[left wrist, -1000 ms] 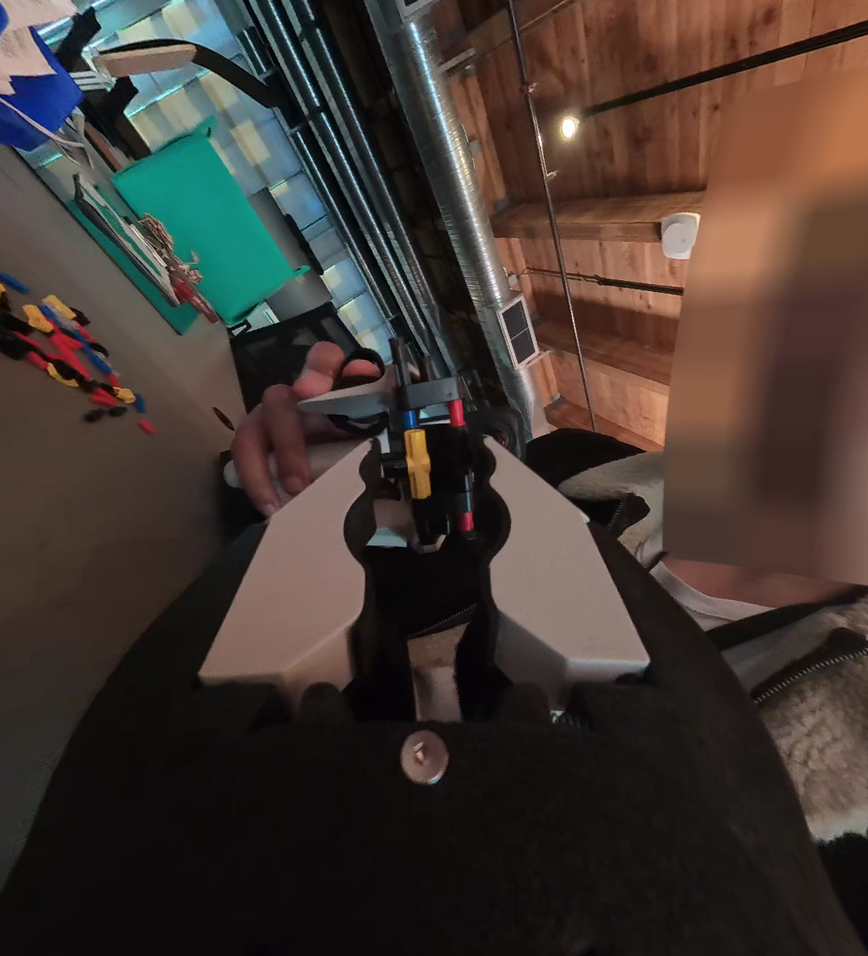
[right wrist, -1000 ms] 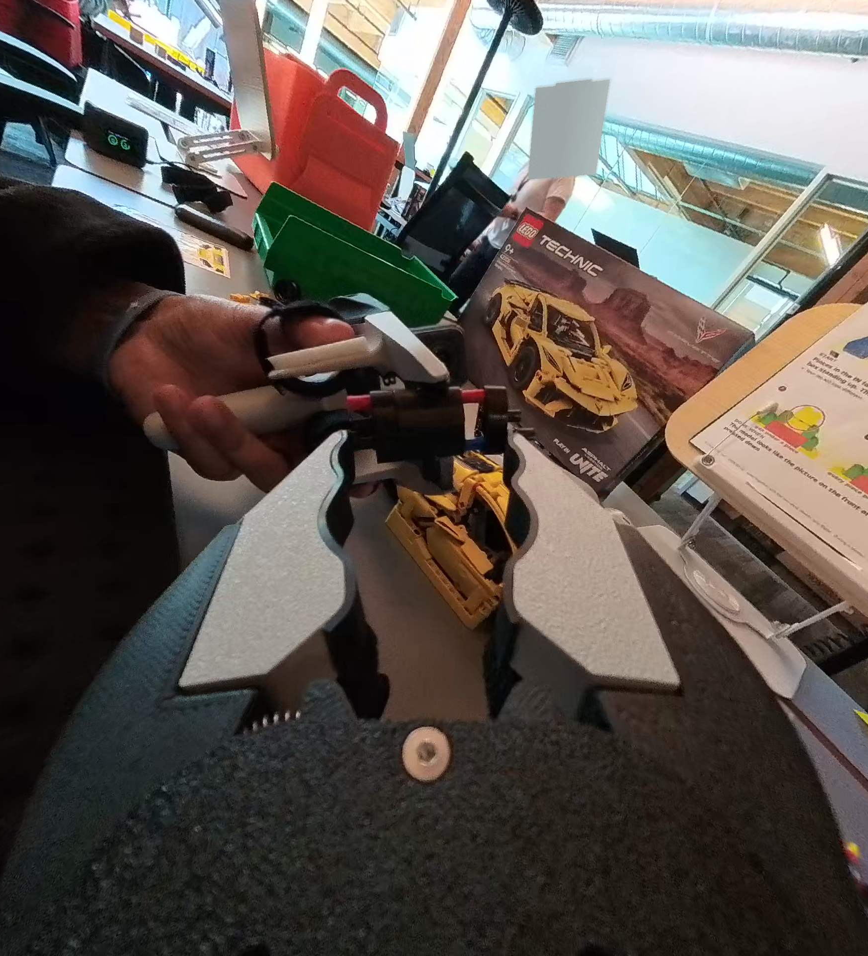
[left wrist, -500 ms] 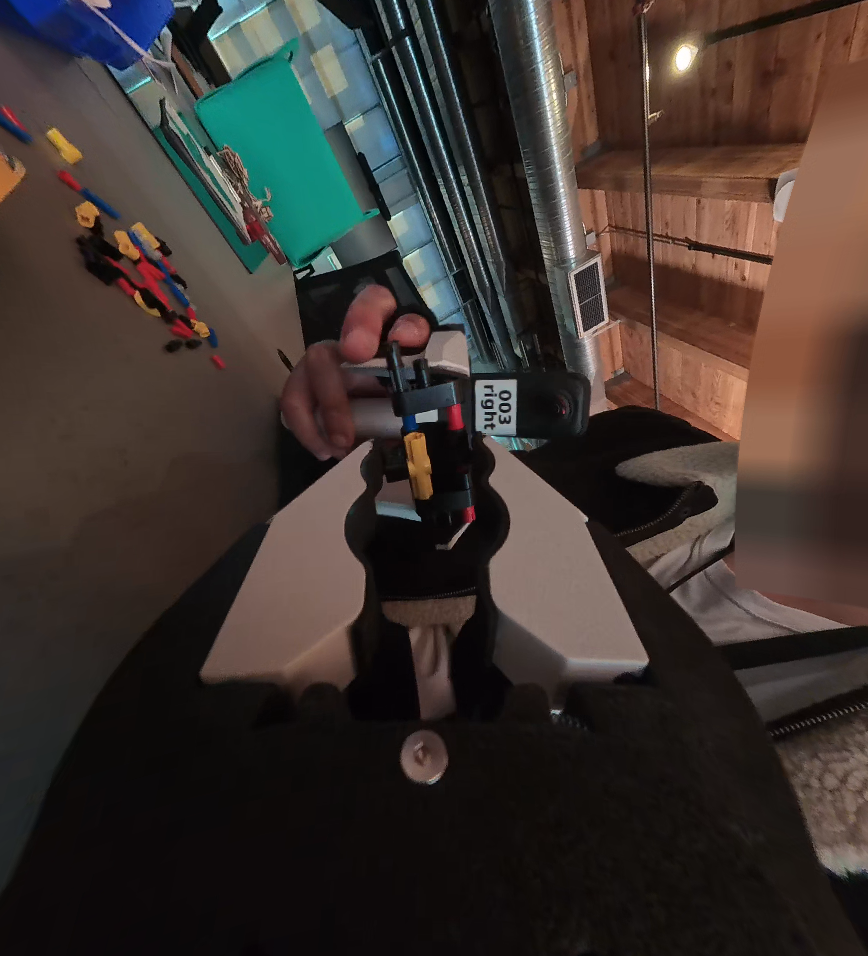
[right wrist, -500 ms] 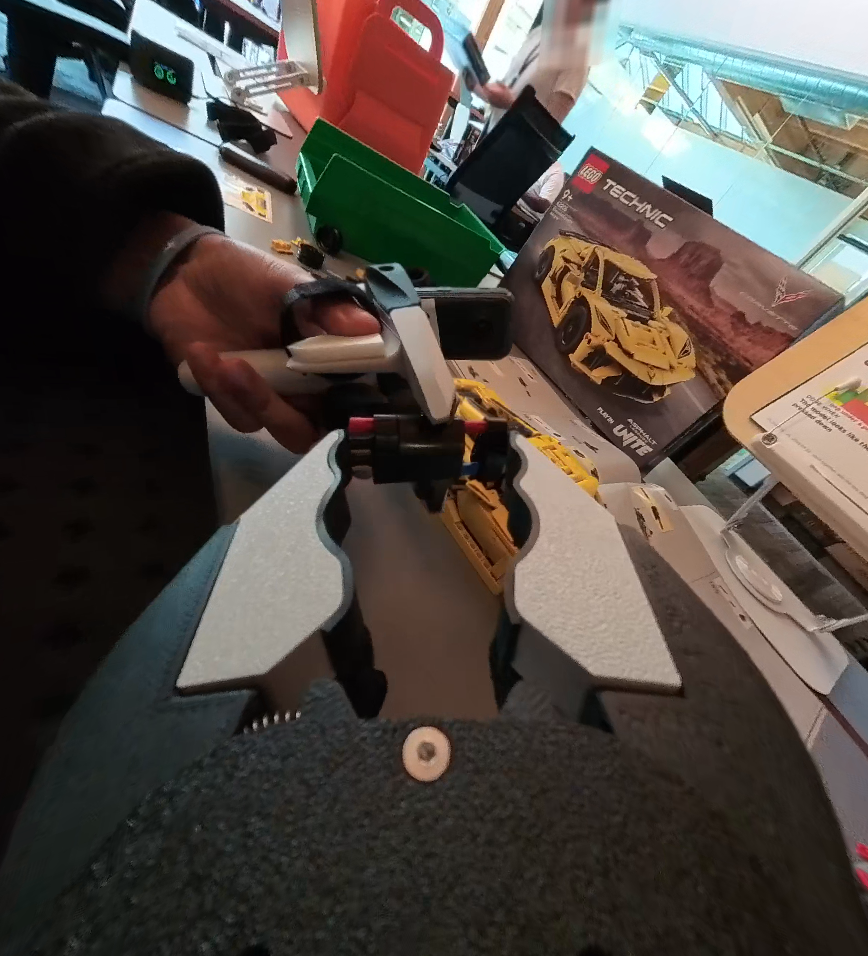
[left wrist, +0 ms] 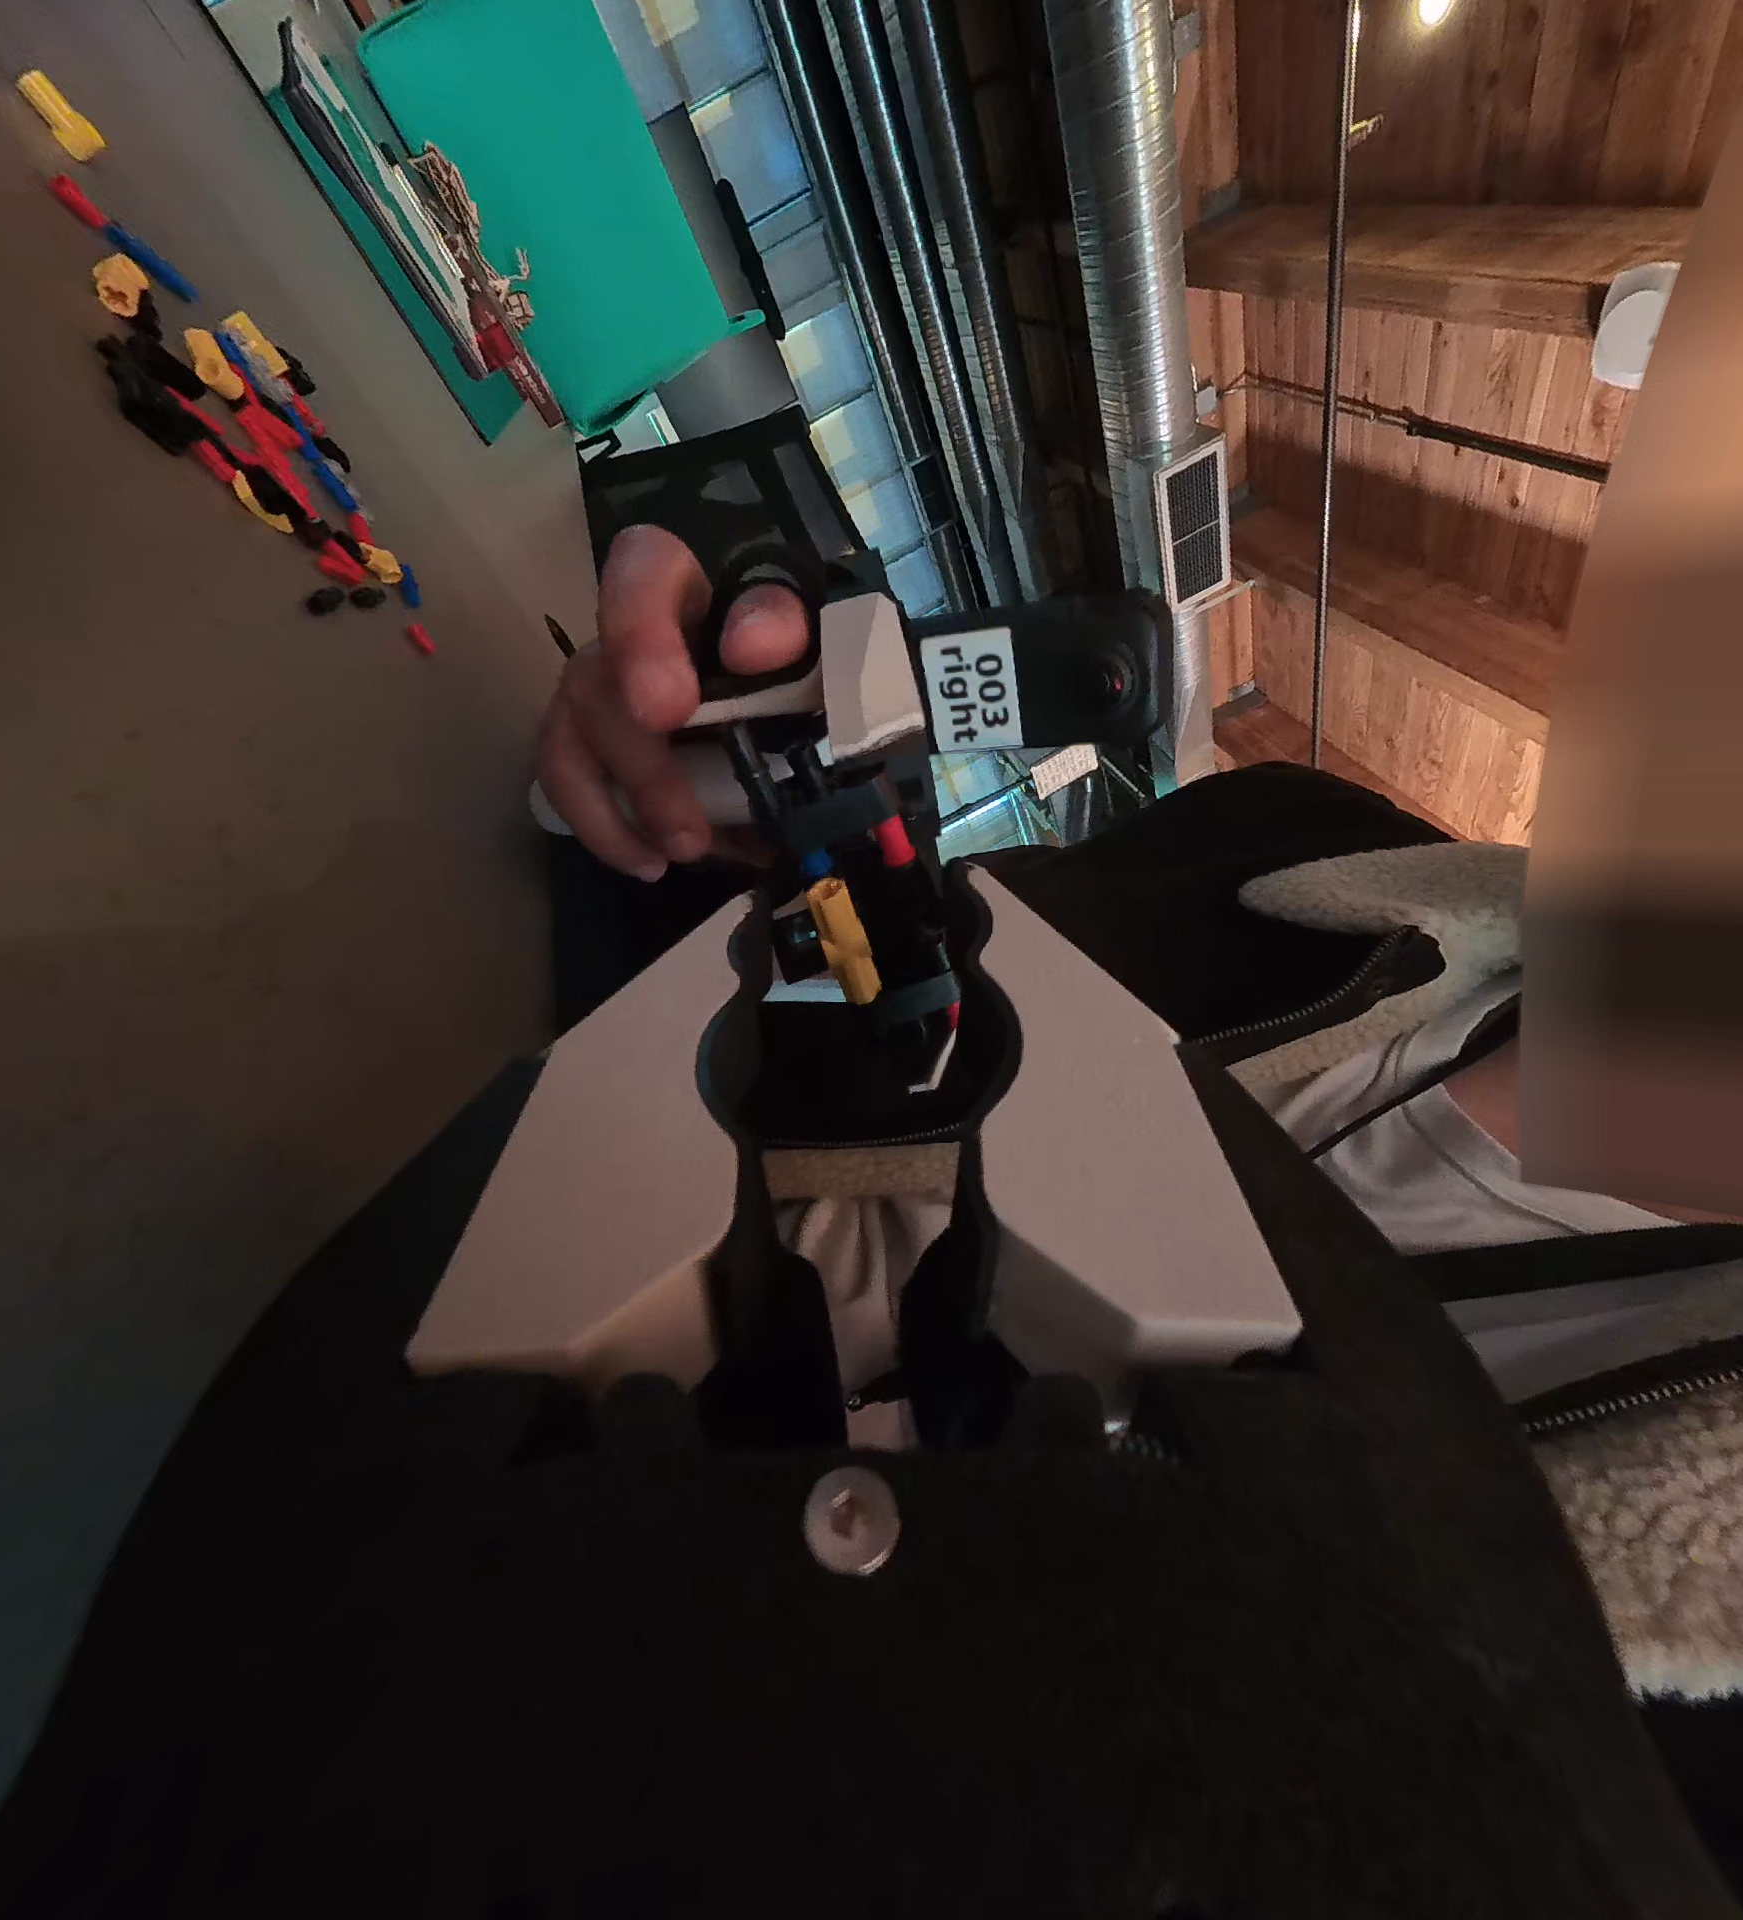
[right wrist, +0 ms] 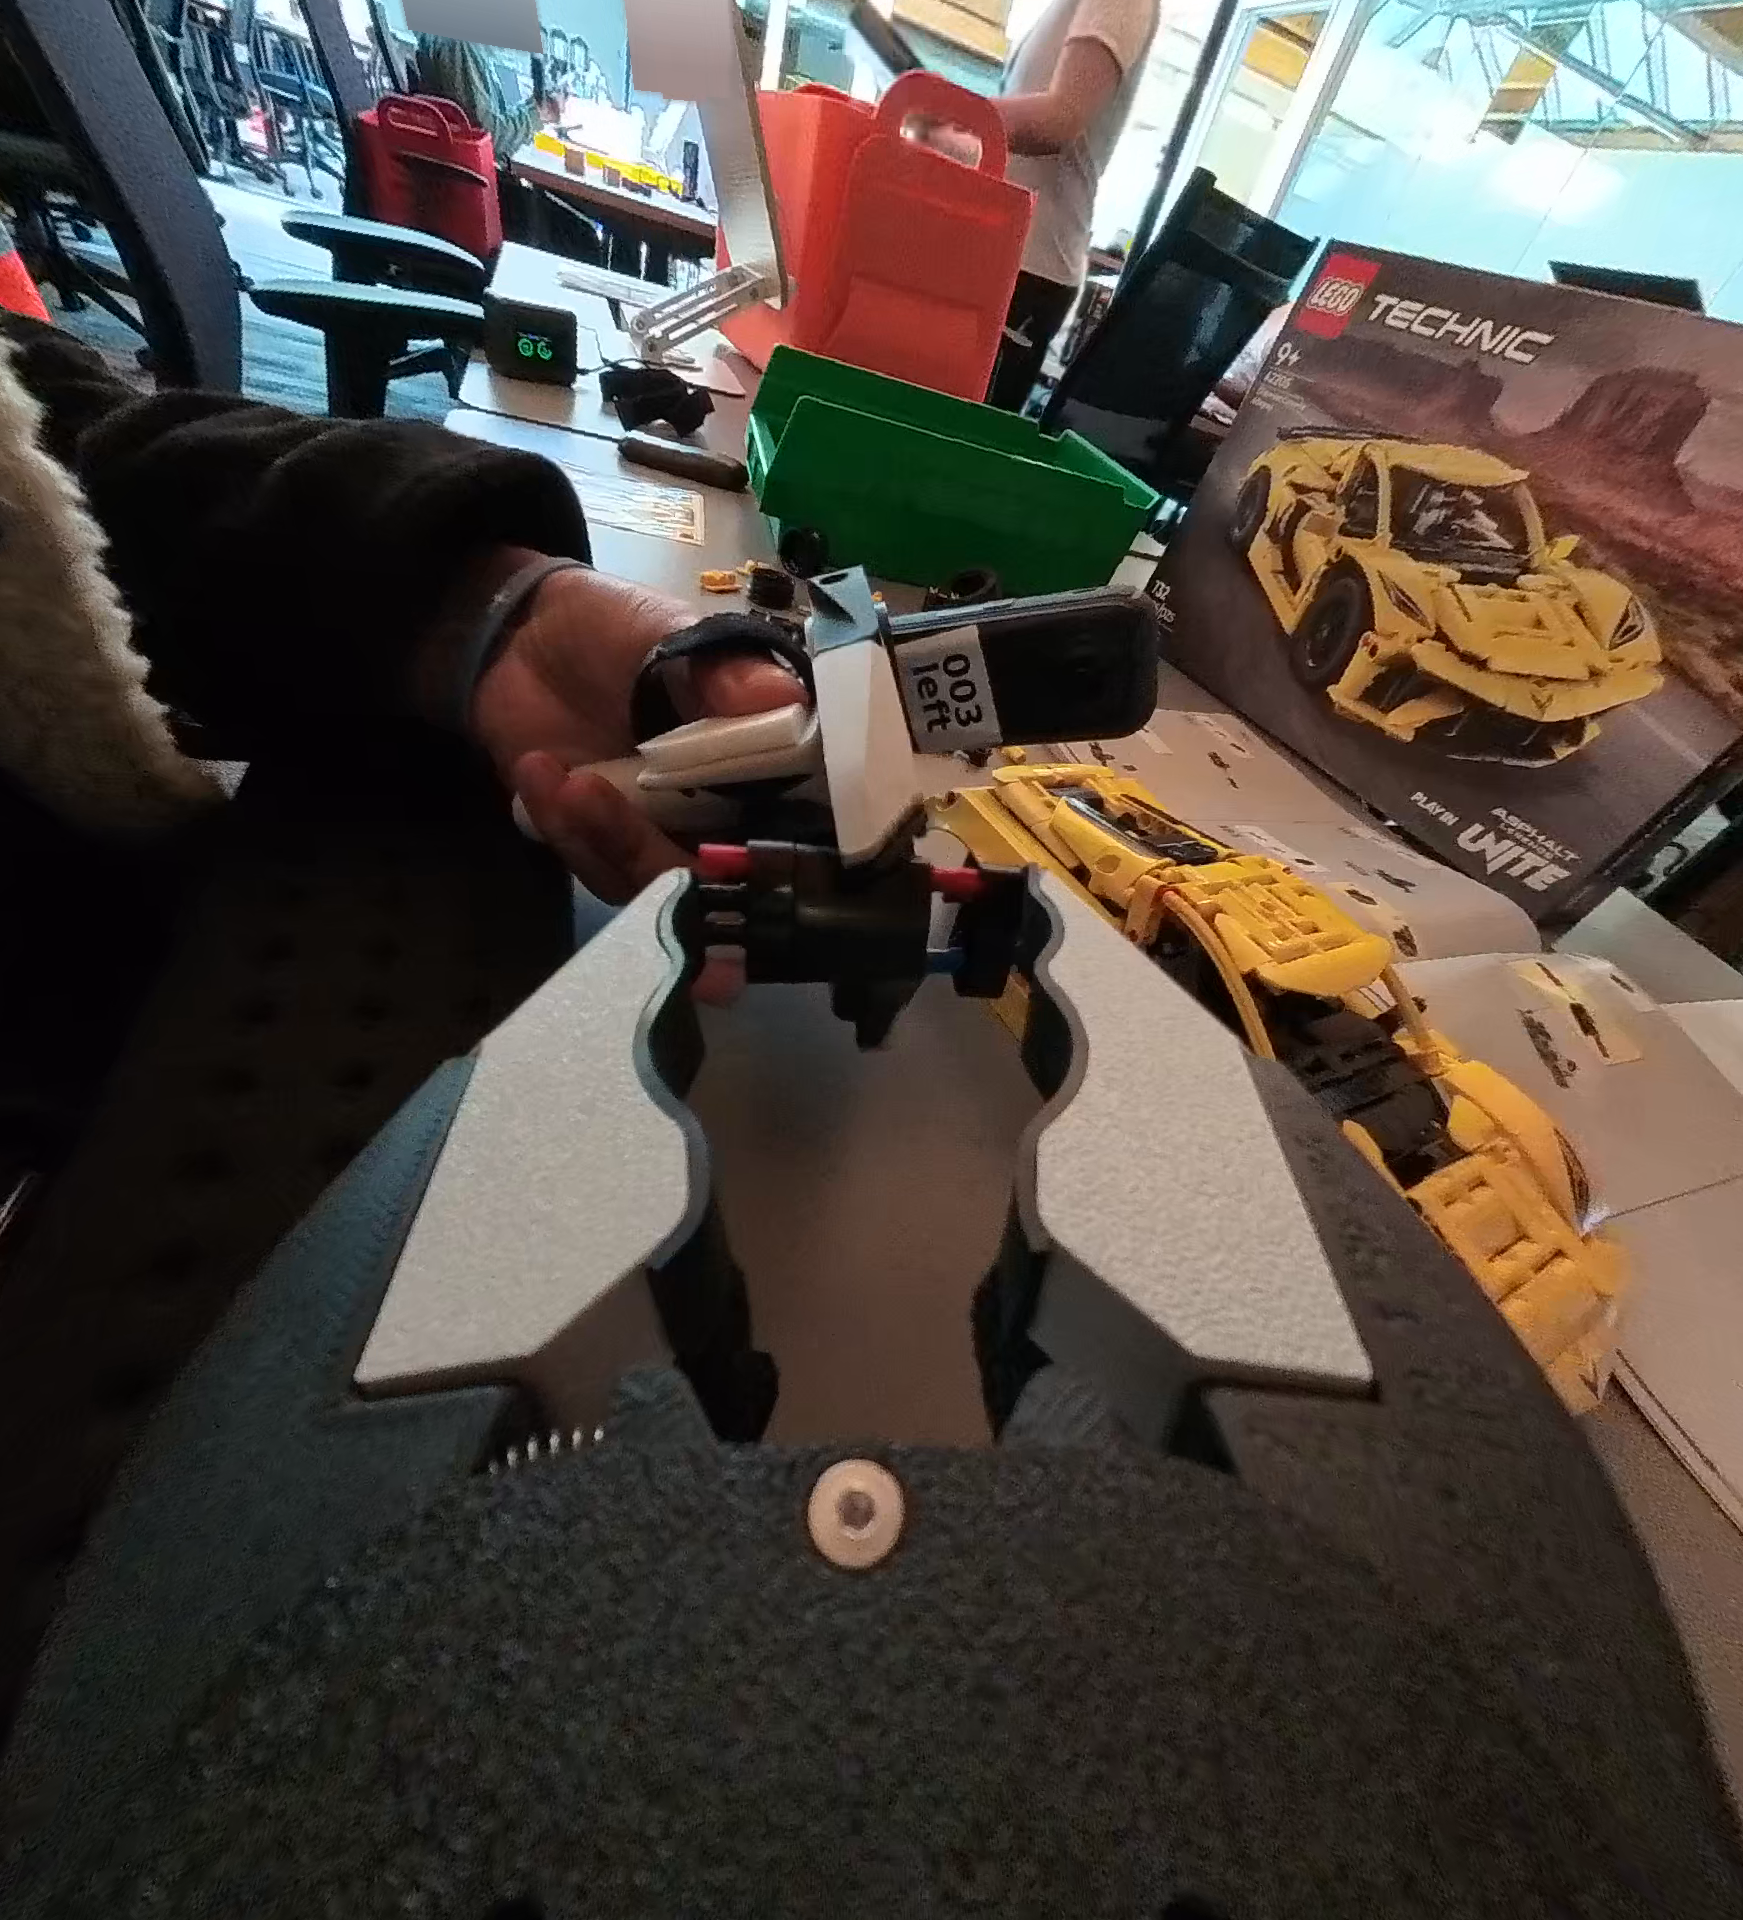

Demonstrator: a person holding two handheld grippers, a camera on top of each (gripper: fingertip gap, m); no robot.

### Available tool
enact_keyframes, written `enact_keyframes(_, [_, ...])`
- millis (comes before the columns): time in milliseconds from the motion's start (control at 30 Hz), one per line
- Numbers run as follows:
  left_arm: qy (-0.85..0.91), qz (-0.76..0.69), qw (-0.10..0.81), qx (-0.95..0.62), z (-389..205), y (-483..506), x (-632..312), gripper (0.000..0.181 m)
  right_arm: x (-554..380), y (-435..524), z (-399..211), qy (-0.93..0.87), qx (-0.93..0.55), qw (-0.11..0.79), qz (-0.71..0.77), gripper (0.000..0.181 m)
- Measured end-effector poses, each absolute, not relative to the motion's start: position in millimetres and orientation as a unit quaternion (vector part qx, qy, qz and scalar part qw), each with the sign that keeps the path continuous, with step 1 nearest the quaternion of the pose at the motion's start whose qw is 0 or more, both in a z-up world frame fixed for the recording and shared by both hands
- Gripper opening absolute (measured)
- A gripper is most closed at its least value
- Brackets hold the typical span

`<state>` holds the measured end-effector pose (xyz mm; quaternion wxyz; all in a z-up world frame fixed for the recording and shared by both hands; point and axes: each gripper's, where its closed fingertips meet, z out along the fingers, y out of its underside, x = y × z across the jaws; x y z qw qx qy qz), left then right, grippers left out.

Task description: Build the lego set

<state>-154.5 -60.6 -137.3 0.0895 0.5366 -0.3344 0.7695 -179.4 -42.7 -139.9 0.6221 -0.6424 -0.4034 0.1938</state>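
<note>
A small black lego assembly (left wrist: 882, 914) with a yellow connector and red and blue pins is held in the air between both grippers. My left gripper (left wrist: 856, 935) is shut on it across its narrow side. My right gripper (right wrist: 856, 925) is shut on the same assembly (right wrist: 825, 920) across its length, with red pin ends against the fingers. In the right wrist view the left gripper's white finger (right wrist: 862, 769) comes down onto it from above. A partly built yellow lego car (right wrist: 1262, 966) lies on the table behind.
Loose red, blue, yellow and black pieces (left wrist: 243, 416) lie on the grey table (left wrist: 171, 883). A green bin (right wrist: 929, 488), an orange bag (right wrist: 898, 239) and the set's box (right wrist: 1521, 582) stand behind the car. Paper sheets (right wrist: 1573, 1039) lie at right. Left and right tips are no more than a few centimetres apart.
Both grippers have swung and tilted together with the assembly still held between them. Each gripper's camera body has come into the other's view.
</note>
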Motion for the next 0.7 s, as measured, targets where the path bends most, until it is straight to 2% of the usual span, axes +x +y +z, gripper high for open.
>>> enact_keyframes(367, [-0.323,0.768,0.097,0.544,-141,-57,-153,0.032,-178,-38,-144,-0.427,-0.642,0.621,0.143,0.058])
enact_keyframes(600, [-0.357,0.752,0.076,0.548,-143,-61,-155,0.032,-177,-47,-137,-0.383,-0.660,0.596,0.250,0.056])
enact_keyframes(700, [-0.378,0.738,0.064,0.555,-147,-63,-156,0.032,-170,-49,-144,-0.404,-0.666,0.584,0.227,0.054])
